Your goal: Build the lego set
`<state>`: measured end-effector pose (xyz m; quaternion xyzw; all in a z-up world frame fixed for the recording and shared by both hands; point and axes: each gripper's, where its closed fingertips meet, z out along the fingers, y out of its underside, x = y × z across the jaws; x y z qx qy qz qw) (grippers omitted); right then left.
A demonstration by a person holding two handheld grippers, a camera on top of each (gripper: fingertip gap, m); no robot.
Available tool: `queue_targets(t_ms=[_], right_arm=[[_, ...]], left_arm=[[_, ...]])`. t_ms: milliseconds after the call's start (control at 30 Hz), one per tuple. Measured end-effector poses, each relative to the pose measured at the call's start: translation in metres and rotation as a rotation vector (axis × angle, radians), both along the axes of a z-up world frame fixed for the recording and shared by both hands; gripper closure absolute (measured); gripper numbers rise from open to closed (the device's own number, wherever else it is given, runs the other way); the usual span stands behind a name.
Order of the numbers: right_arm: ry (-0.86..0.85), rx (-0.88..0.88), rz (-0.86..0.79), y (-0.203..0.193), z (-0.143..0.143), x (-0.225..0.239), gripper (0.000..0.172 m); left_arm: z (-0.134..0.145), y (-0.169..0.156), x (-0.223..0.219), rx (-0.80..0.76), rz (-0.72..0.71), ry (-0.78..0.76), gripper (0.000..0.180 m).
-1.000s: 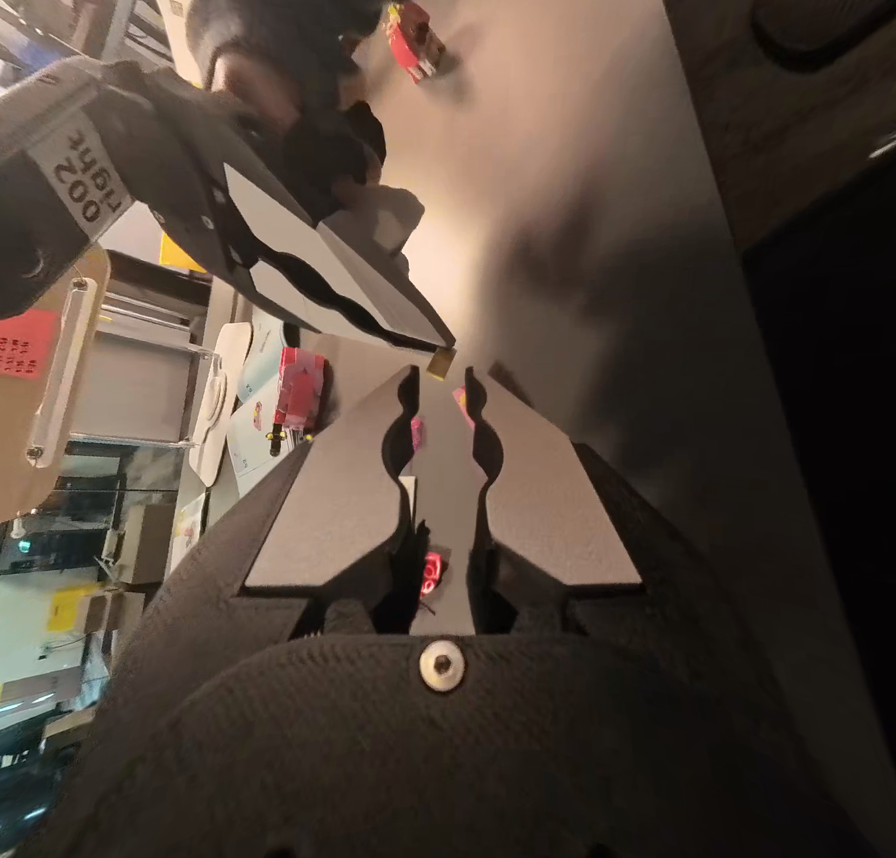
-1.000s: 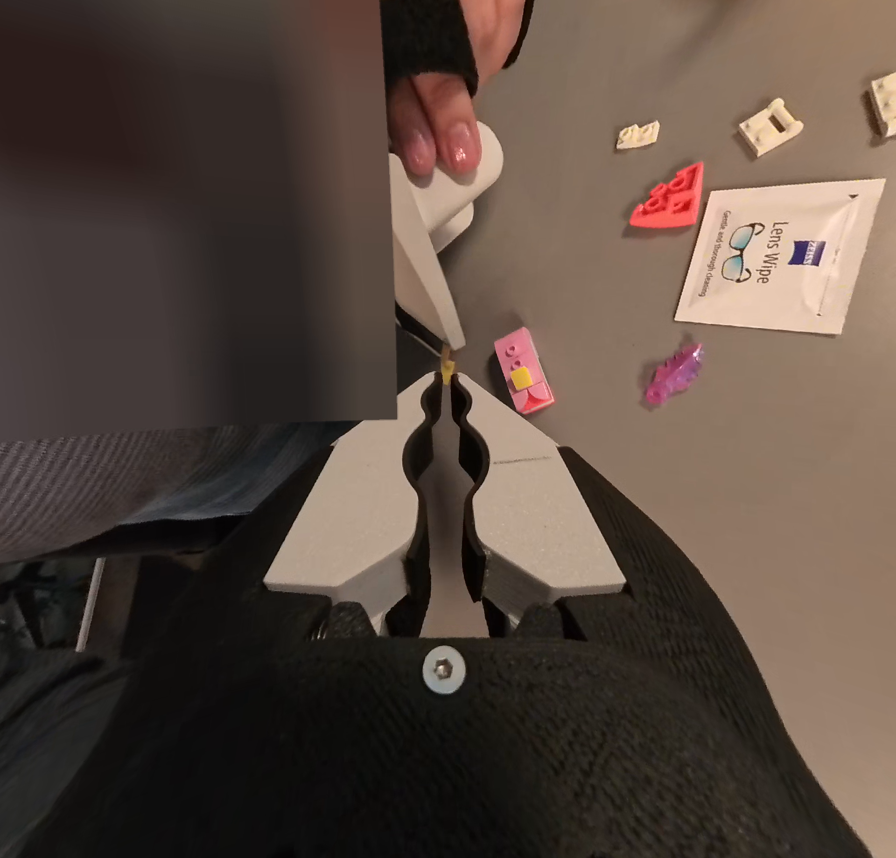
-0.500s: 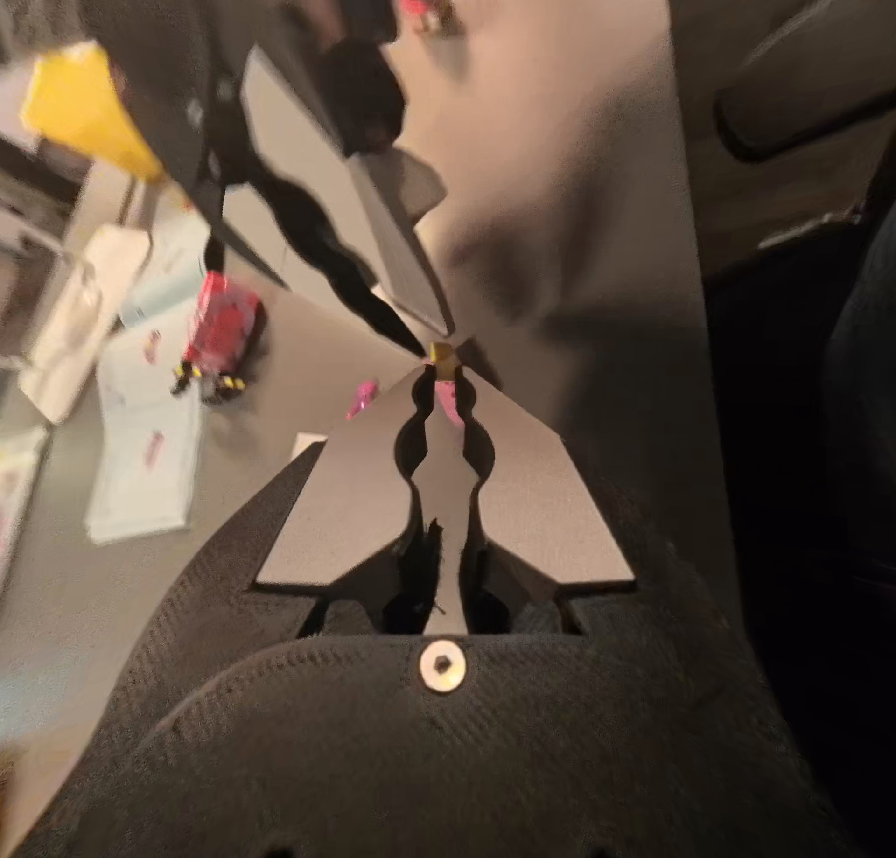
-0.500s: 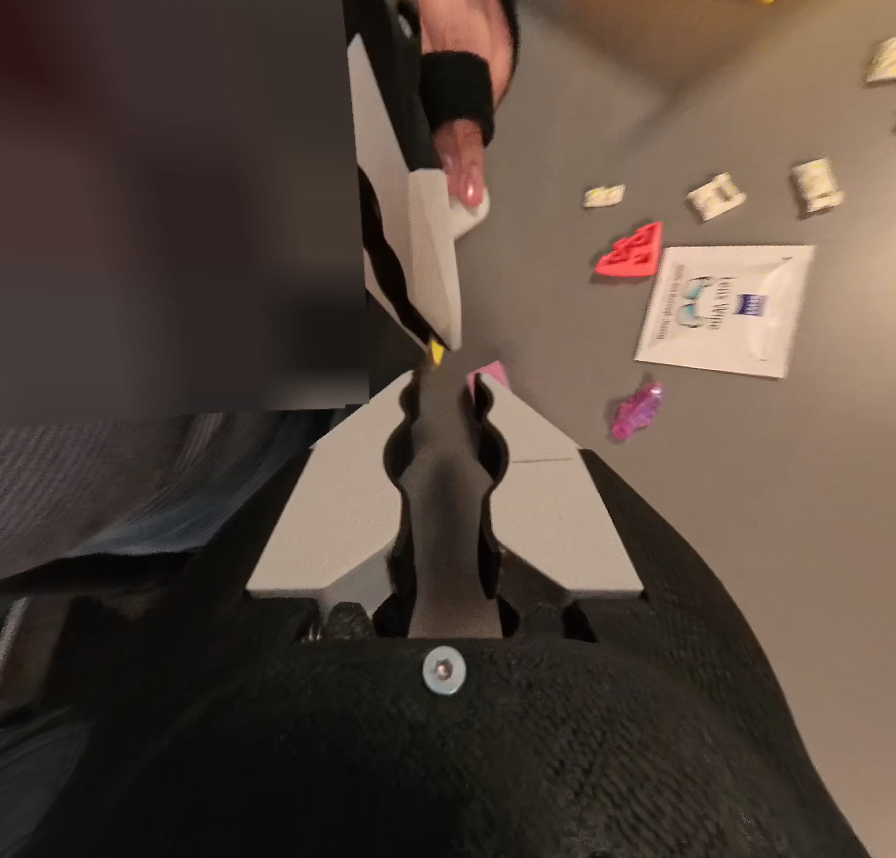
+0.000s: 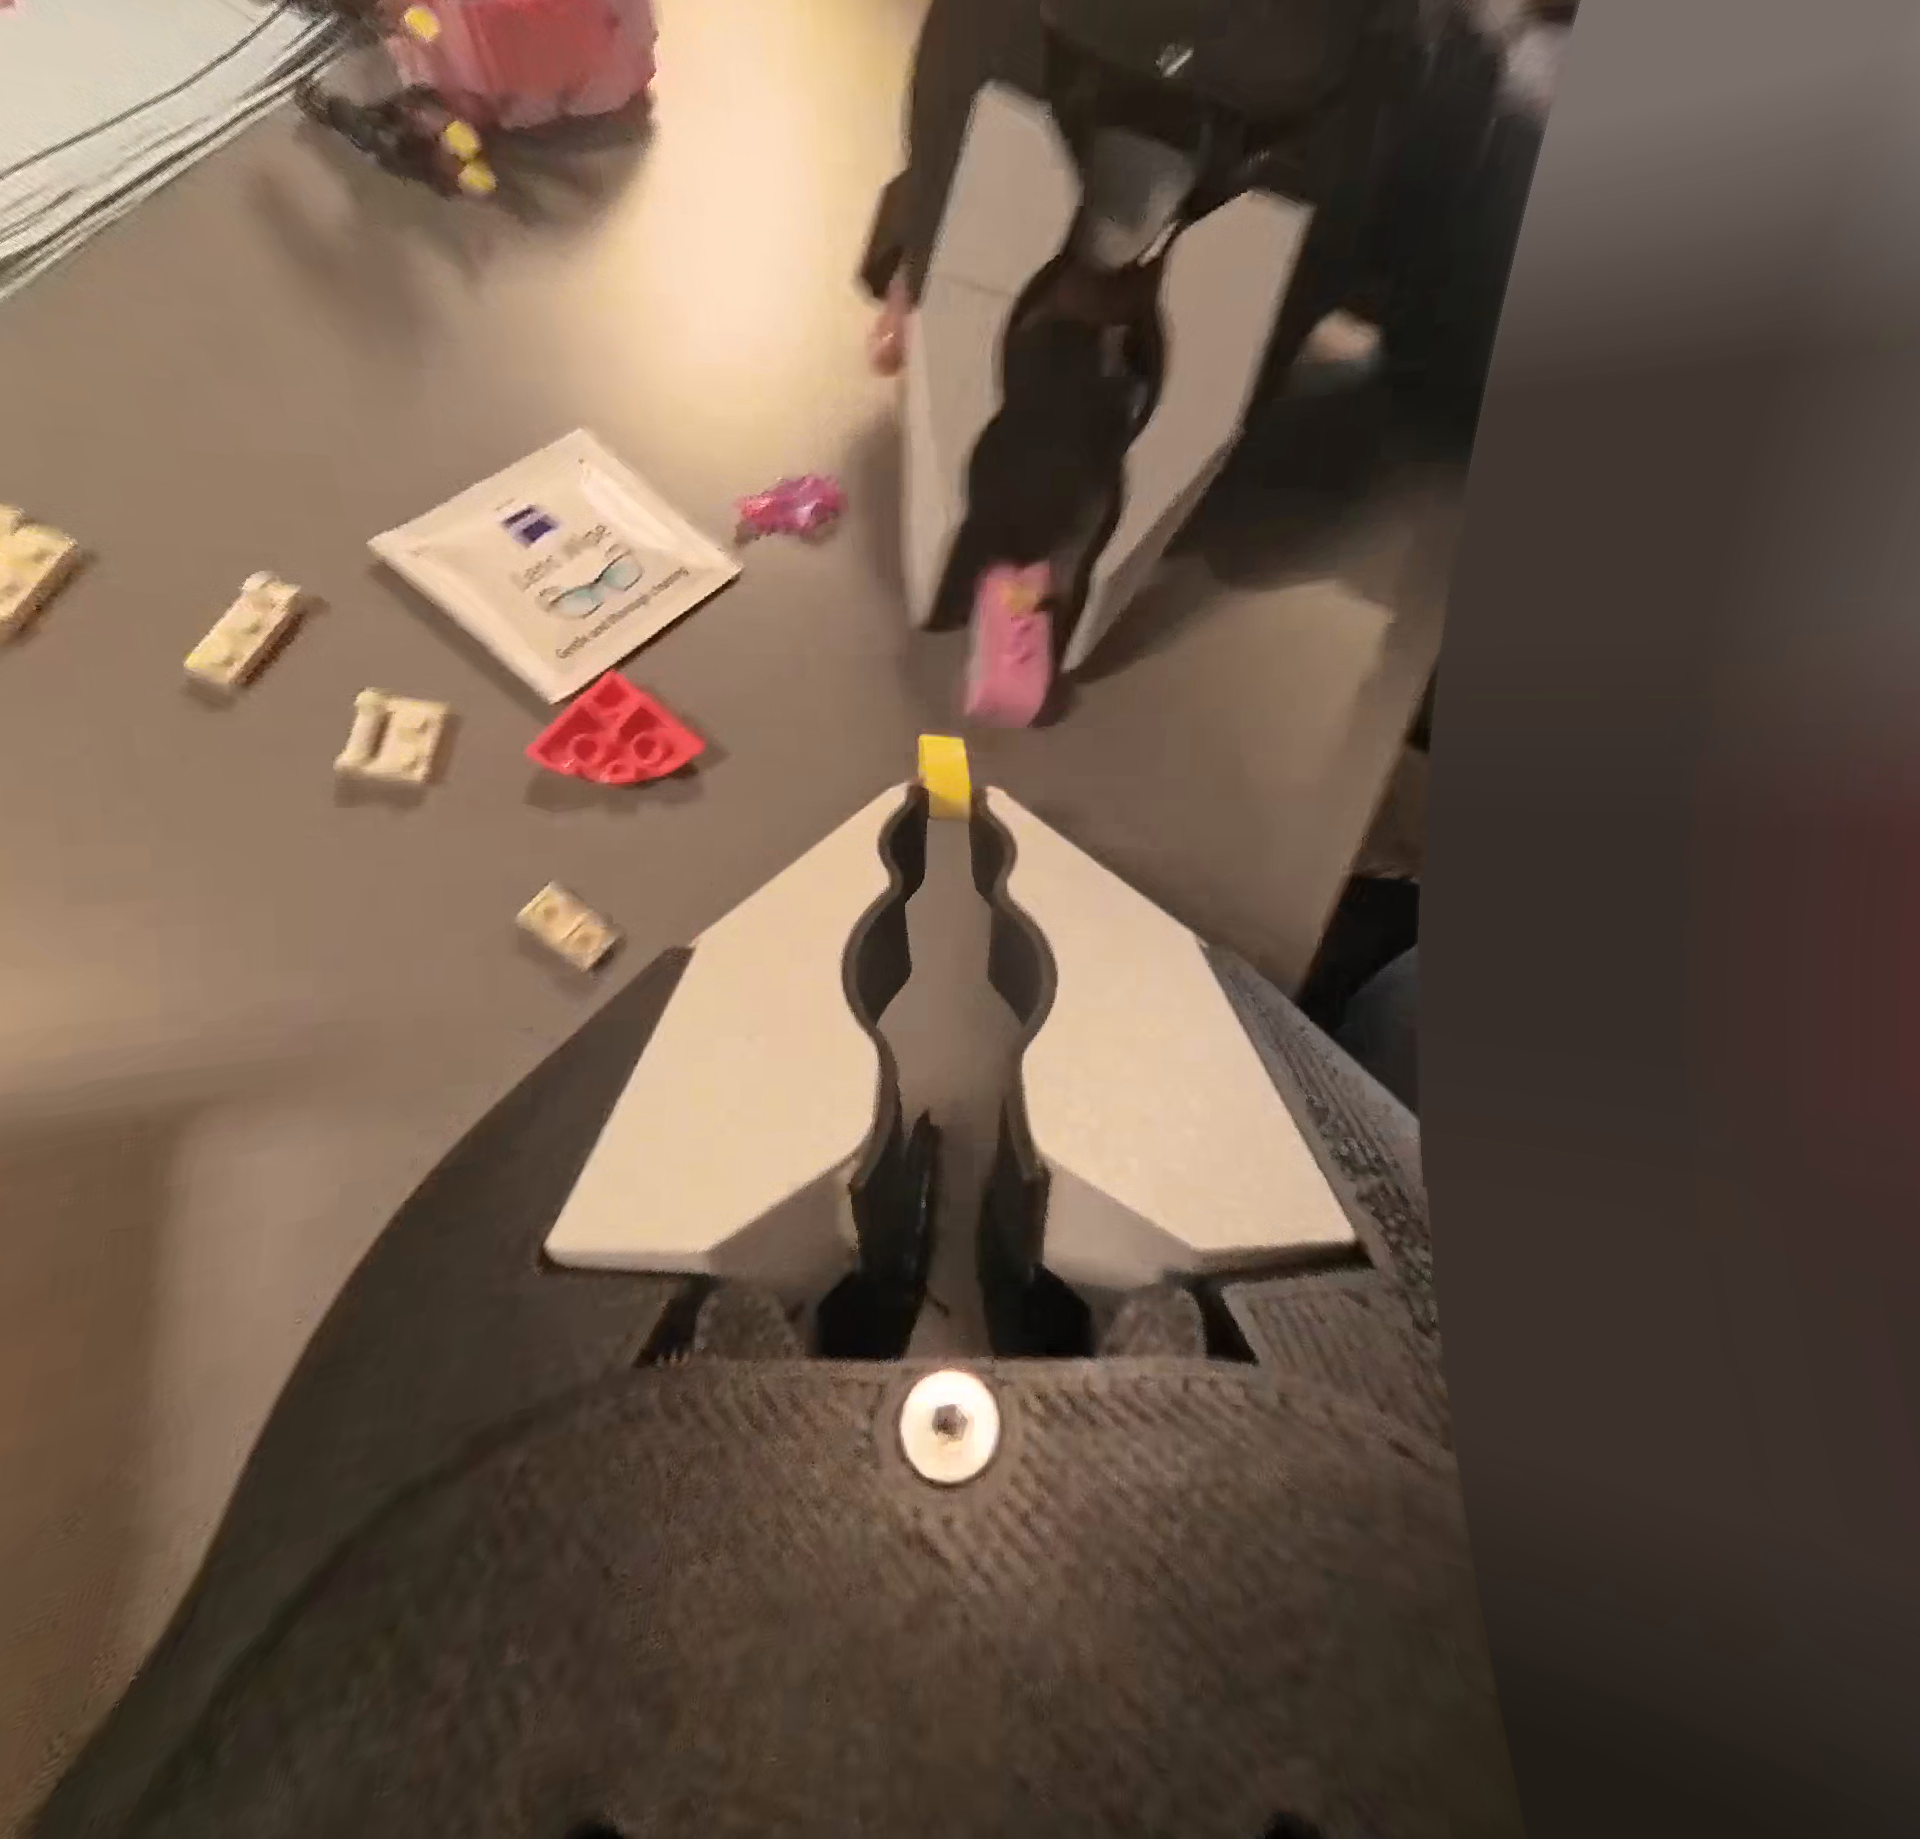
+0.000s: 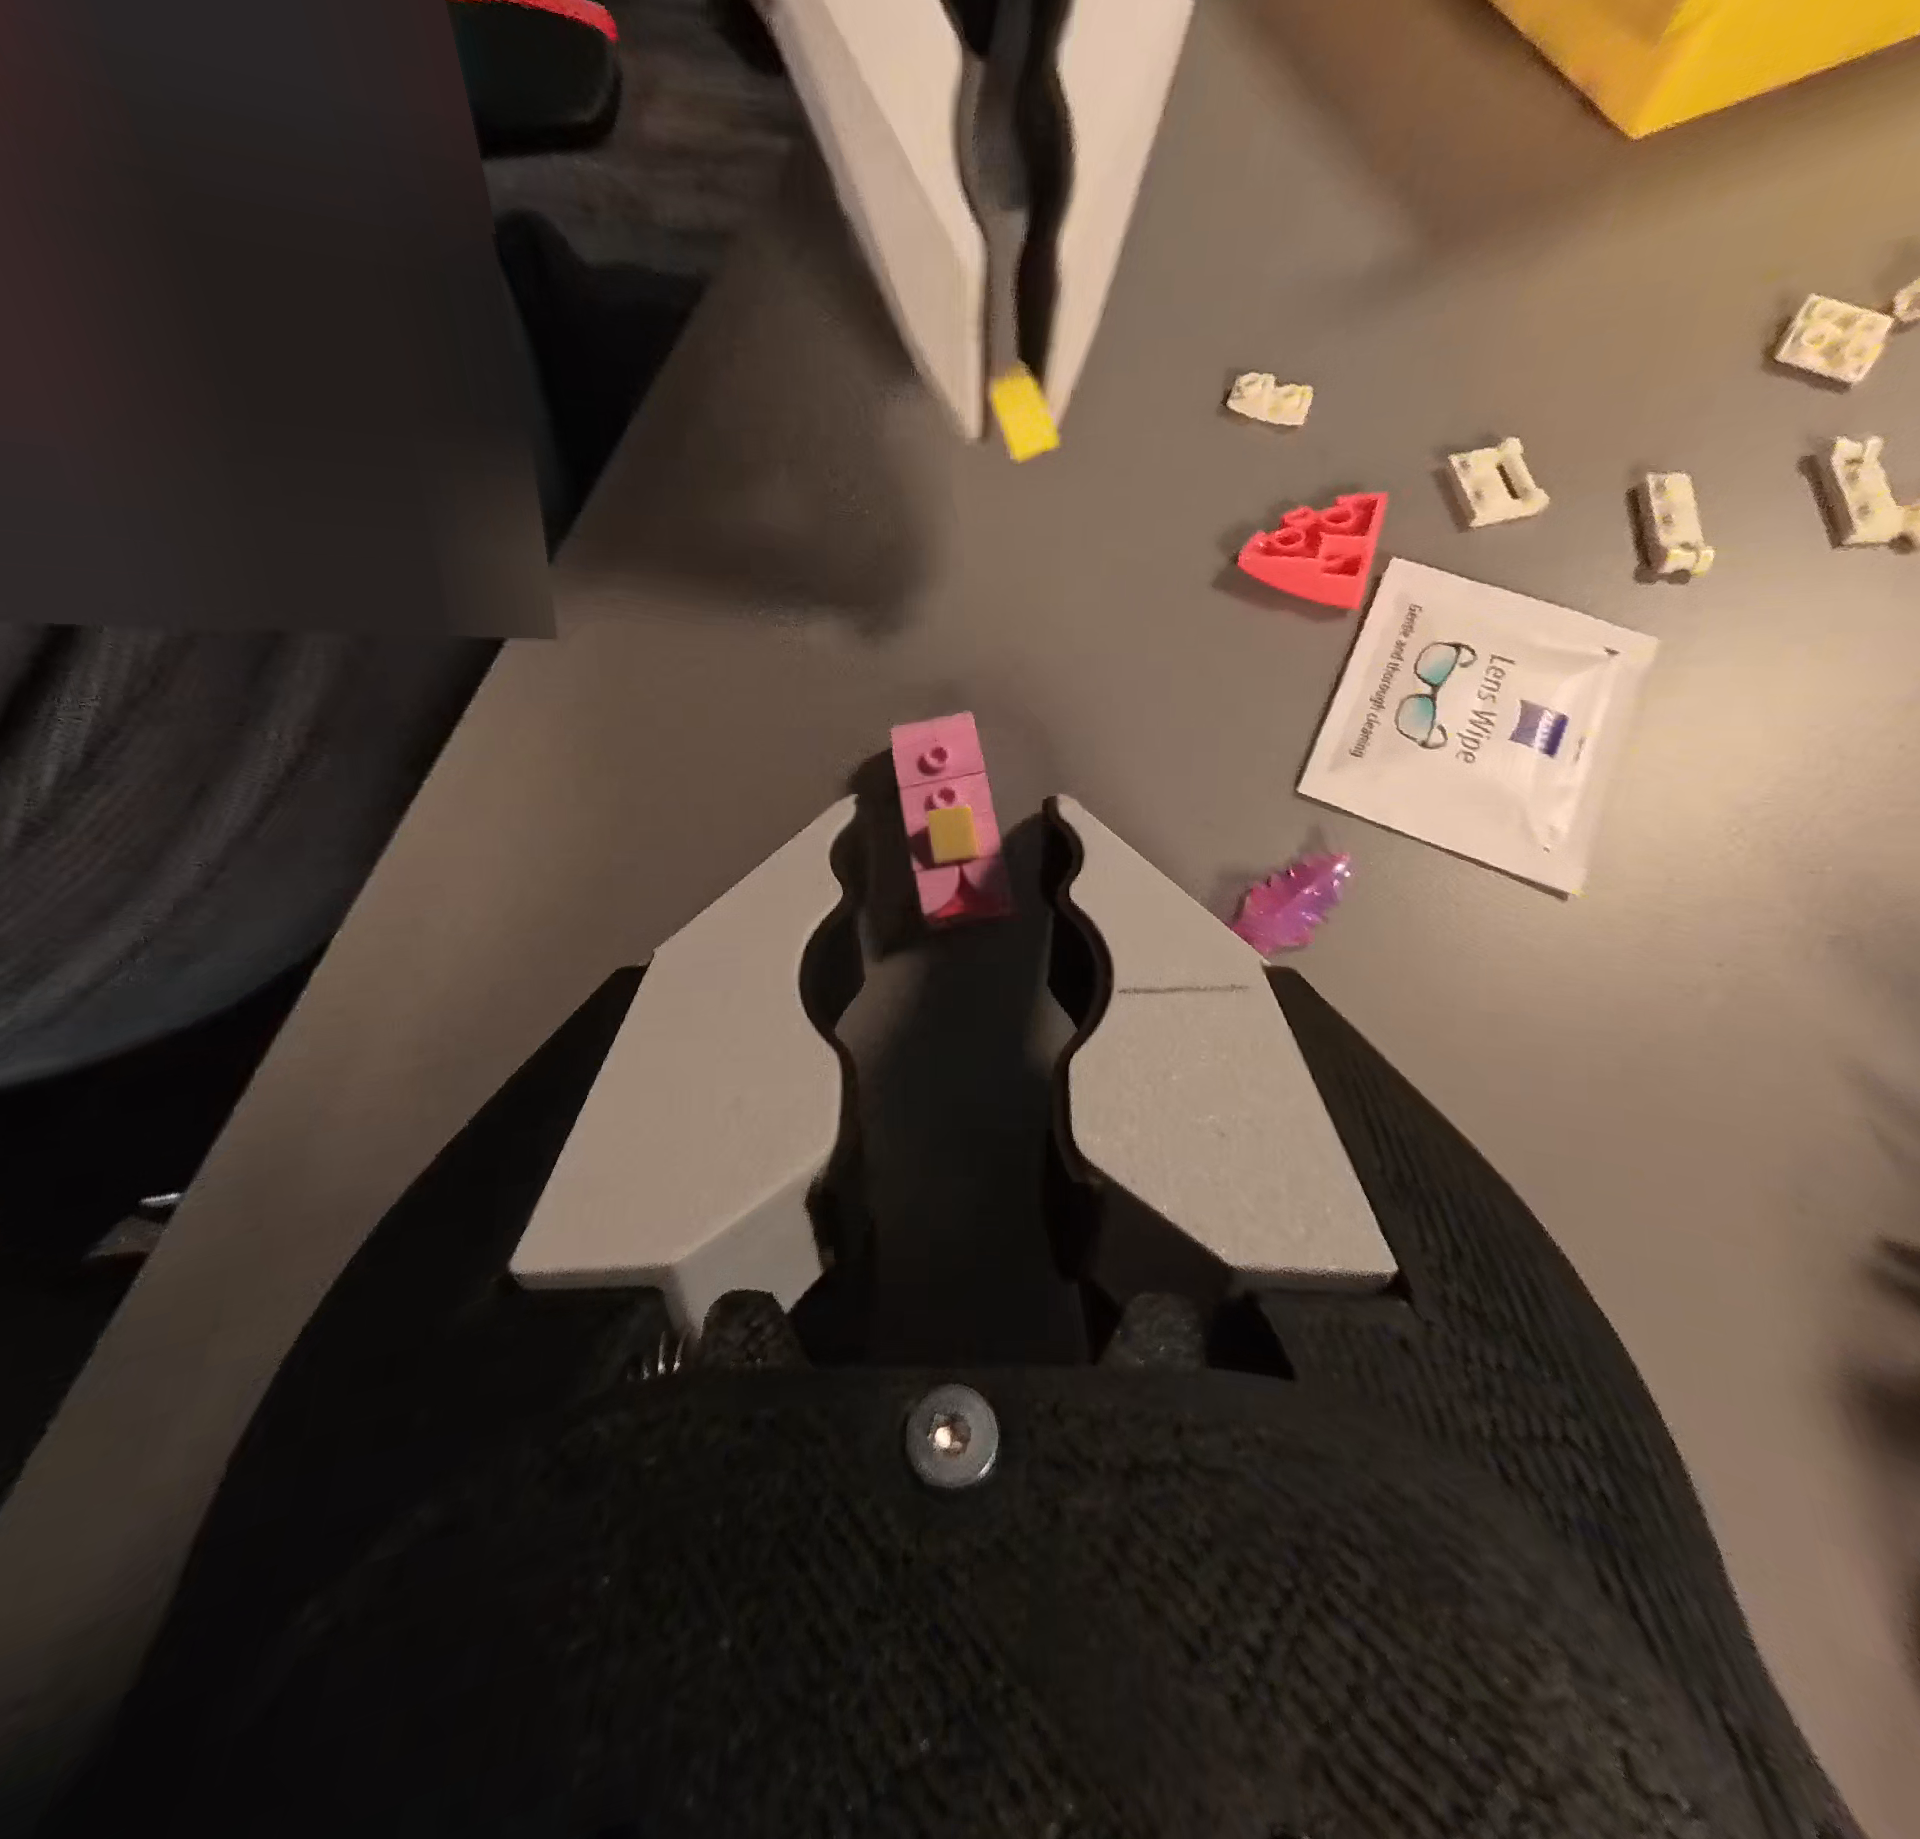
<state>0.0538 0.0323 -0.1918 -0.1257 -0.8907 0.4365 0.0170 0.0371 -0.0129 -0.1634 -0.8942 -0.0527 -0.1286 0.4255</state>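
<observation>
Dim warm light, motion blur, wide-angle distortion

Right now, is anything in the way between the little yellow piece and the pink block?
Nothing visible: the left gripper pinches the yellow piece, and only bare table shows before the pink block, which sits between the open right gripper's fingers.

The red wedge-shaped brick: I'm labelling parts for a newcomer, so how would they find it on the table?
Find the white sachet lying flat on the grey table. The red wedge-shaped brick lies just off the sachet's corner, beside the cream pieces. It is the only red, fan-shaped piece among pale ones.
</observation>
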Motion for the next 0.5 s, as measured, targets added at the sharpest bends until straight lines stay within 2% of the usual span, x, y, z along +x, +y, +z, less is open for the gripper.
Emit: queue_targets(t_ms=[67, 133, 200, 267, 333, 500], right_arm=[[0.058, 0.024, 0.002, 0.0, -0.001, 0.001, 0.143], [0.096, 0.035, 0.0, 0.002, -0.001, 0.001, 0.142], [0.09, 0.033, -0.006, 0.005, -0.002, 0.001, 0.141], [0.073, 0.028, -0.014, 0.006, -0.002, 0.0, 0.148], [0.069, 0.026, -0.007, 0.006, -0.002, 0.001, 0.155], [0.056, 0.022, -0.034, 0.008, -0.001, -0.002, 0.155]], left_arm=[[-0.015, -0.011, -0.008, -0.076, 0.016, 0.099, 0.173], [-0.017, -0.012, -0.003, -0.07, 0.01, 0.088, 0.173], [-0.009, -0.003, 0.007, -0.006, -0.002, 0.024, 0.173], [-0.003, 0.008, 0.011, 0.034, 0.0, 0.003, 0.173], [-0.001, 0.019, 0.013, 0.034, -0.006, 0.011, 0.173], [-0.006, 0.041, 0.017, -0.001, -0.041, 0.045, 0.173]])
